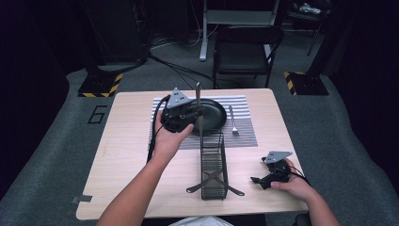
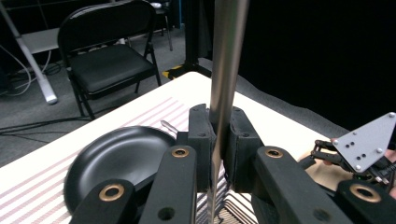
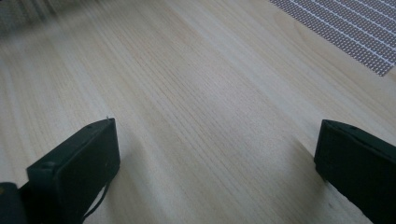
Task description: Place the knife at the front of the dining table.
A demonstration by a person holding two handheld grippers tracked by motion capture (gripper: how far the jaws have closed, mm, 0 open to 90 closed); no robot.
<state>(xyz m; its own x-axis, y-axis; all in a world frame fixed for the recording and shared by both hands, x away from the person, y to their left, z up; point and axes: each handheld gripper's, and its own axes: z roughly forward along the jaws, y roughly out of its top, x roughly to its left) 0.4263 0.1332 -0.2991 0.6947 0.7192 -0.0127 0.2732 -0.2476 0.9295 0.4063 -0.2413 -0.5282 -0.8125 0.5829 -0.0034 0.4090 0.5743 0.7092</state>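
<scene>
While the right gripper (image 1: 263, 180) rests spread on the table (image 1: 127, 155), the left gripper (image 1: 195, 113) pinches a metal utensil (image 2: 226, 70) upright, its long axis vertical above the wire caddy's (image 1: 214, 165) far end, beside the black plate (image 1: 214, 113).

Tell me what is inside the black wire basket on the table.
Two utensils lie crossed in the near end of the wire basket, their handles sticking out over its rim. The rest looks empty, though the mesh walls hide the floor in places.
</scene>
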